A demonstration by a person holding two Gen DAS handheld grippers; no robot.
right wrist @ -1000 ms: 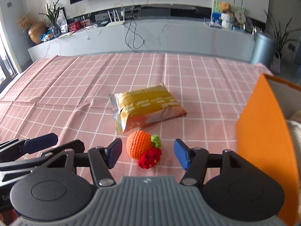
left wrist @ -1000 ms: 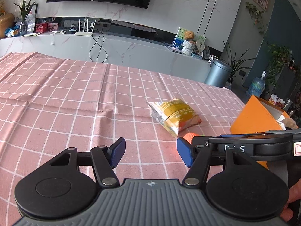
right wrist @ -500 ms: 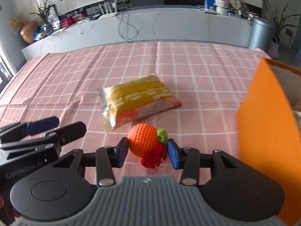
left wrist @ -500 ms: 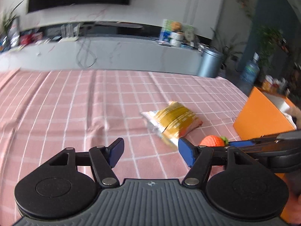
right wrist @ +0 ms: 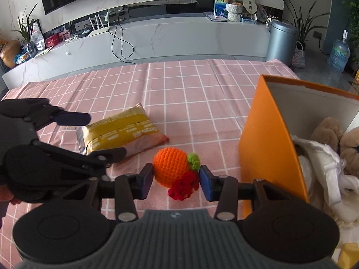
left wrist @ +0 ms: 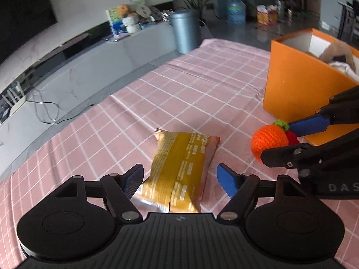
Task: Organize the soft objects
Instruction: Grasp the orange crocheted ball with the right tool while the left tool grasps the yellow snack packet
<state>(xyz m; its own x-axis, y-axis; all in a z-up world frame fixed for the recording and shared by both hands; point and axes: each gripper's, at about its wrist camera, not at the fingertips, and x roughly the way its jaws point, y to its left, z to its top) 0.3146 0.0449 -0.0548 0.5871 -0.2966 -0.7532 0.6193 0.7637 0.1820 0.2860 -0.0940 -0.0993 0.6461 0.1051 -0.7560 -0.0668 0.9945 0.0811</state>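
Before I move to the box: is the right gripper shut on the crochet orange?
Shut on it: the right gripper pads press both sides of the crochet orange.

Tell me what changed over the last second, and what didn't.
The right gripper closed its fingers on the crochet orange, which had lain free between them. The left gripper swung right and moved up to the yellow snack bag, open around its near end. The bag and orange box stayed put.

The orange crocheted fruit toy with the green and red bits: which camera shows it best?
The right wrist view: the orange crocheted fruit toy sits centred and whole, pinched between the blue pads of the right hand-held gripper. The left wrist view catches it only at the right edge, partly hidden behind that gripper's black arm.
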